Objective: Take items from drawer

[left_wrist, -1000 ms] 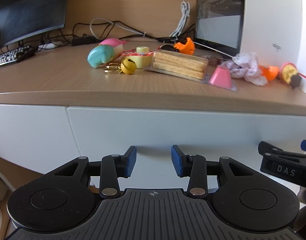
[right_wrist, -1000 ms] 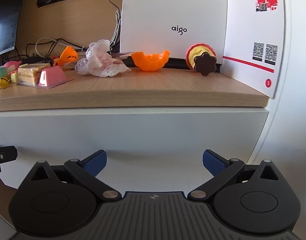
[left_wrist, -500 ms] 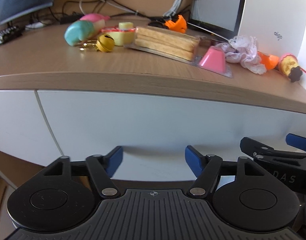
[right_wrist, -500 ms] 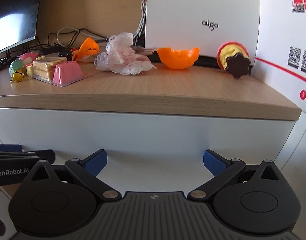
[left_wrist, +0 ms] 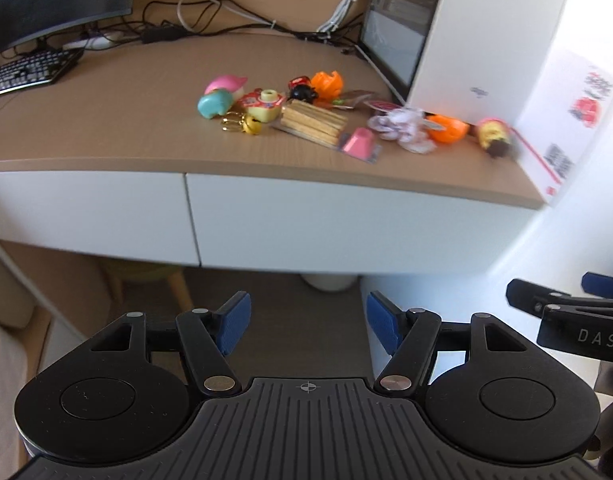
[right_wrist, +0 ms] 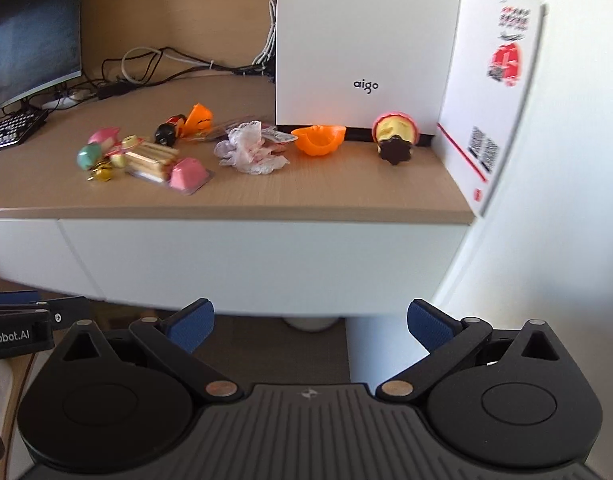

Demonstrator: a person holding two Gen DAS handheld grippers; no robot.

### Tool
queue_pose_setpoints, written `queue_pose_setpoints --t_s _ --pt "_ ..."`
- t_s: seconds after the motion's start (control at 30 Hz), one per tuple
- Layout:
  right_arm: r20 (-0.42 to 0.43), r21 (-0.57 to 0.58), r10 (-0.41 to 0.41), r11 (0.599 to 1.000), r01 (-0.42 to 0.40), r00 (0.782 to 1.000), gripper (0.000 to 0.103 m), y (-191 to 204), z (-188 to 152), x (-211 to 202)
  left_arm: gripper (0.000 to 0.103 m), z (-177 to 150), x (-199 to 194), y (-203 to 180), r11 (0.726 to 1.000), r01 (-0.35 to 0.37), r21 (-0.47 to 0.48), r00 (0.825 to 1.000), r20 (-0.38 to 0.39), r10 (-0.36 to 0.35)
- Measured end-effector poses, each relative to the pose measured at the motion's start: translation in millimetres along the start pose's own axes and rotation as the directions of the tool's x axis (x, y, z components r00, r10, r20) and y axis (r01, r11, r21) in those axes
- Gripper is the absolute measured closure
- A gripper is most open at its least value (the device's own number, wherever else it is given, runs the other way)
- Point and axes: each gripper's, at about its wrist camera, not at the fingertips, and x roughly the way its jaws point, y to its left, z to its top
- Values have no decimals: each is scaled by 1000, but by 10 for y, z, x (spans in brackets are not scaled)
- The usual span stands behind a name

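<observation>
Blue ribbed pads tip both pairs of black fingers; the left gripper [left_wrist: 306,326] and right gripper [right_wrist: 310,326] stand wide apart with nothing between them, side by side in free air short of the drawer [right_wrist: 258,260]. Under them lies open floor. The drawer front is flat, white and smooth, shut flush beneath the rounded edge of the surface [right_wrist: 346,188], with a thin seam to its neighbour on the left.

On the wood-grain surface the items sit in a loose row: a teal toy [left_wrist: 214,105] touching a pink one, a gold bell [left_wrist: 252,125], a stack of wafers [left_wrist: 314,122] with a pink wedge [left_wrist: 360,141] in a clear tray, crumpled white lace [right_wrist: 248,152], an orange half-shell [right_wrist: 318,140] and a yellow toy [right_wrist: 396,136] with a dark scalloped cap. A bare strip runs along the front edge.

Behind stands a white box [right_wrist: 366,40] marked "aigo", a printed card [right_wrist: 494,92] closing the right end, tangled cables [left_wrist: 210,16], a keyboard [left_wrist: 26,68] and a dark monitor [right_wrist: 26,36].
</observation>
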Motion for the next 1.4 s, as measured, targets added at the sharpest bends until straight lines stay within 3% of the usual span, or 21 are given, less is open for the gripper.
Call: queue_pose_setpoints --t_s 0.13,0.33,0.83,1.4 --pt "-2 43 4 999 -4 1000 0 -28 -49 -436 33 26 -314 -39 1000 1 15 1000 24 -1" --pt "88 16 -20 1000 19 996 0 -28 74 -579 35 110 -349 -73 1000 -18 14 999 48 18" --pt "-28 62 -13 998 15 1000 0 -144 34 -398 35 50 -330 -234 999 -19 30 1000 26 18" --pt "-82 -2 8 1000 -9 997 0 1 -19 -370 35 15 -246 -305 997 -19 77 1000 -9 19"
